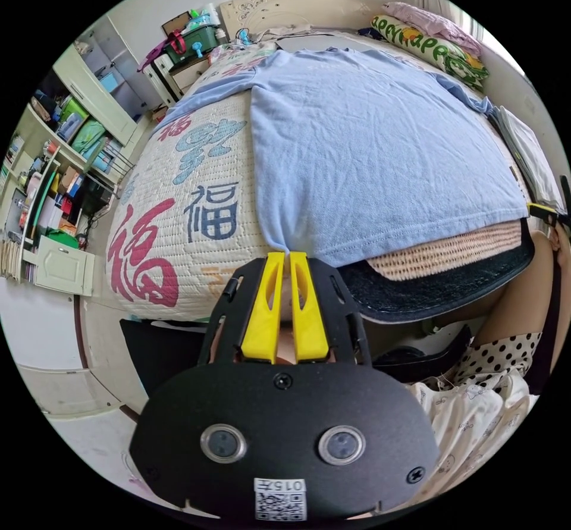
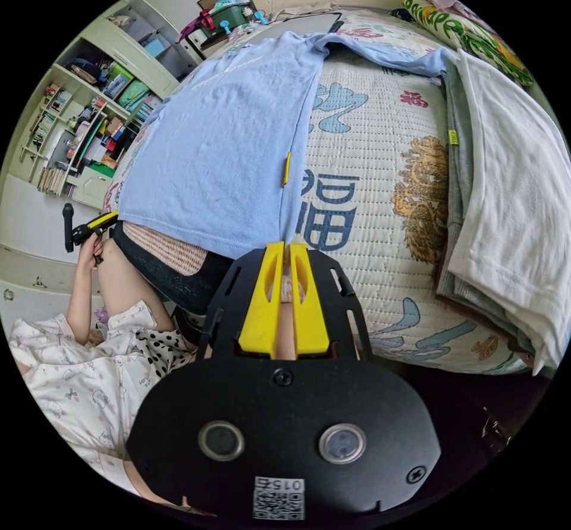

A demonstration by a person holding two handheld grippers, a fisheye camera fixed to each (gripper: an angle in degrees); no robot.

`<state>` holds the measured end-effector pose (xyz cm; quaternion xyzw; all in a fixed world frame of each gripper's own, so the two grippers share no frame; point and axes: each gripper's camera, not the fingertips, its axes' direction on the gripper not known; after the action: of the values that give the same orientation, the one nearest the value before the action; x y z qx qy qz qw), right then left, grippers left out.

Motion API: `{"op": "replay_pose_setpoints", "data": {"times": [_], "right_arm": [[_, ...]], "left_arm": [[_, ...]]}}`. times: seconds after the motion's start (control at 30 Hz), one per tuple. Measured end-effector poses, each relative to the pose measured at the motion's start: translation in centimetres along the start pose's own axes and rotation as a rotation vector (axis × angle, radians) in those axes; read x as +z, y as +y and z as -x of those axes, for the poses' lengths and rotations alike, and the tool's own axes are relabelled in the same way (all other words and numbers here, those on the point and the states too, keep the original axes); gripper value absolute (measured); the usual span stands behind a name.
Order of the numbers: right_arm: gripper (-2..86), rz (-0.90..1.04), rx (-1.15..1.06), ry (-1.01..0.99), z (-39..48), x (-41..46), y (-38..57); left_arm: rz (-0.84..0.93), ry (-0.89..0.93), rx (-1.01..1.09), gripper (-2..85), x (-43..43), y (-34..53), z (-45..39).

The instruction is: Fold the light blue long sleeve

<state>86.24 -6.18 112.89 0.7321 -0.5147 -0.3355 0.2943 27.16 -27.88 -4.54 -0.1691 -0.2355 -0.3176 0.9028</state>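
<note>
- The light blue long sleeve (image 1: 380, 143) lies spread flat on the quilted bed cover (image 1: 178, 197).
- The left gripper (image 1: 289, 256) has its yellow jaws pressed together on one hem corner.
- The right gripper (image 2: 288, 247) pinches the other hem corner, jaws nearly closed.
- Folded clothes (image 2: 511, 197) lie beside.

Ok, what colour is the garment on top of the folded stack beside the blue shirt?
White, lying over a grey one; clearest in the right gripper view.

The light blue long sleeve (image 1: 380, 149) lies flat on the bed — hem at the near edge, sleeves spread.
</note>
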Motion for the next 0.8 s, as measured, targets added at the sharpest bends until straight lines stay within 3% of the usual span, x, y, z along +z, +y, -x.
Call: {"op": "replay_pose_setpoints", "data": {"times": [0.8], "right_arm": [[1.5,-0.009,0.021,-0.008,0.9,6.6,9.2]], "left_arm": [[-0.002,-0.016,0.017,-0.1,1.3,2.4,6.5]]}}
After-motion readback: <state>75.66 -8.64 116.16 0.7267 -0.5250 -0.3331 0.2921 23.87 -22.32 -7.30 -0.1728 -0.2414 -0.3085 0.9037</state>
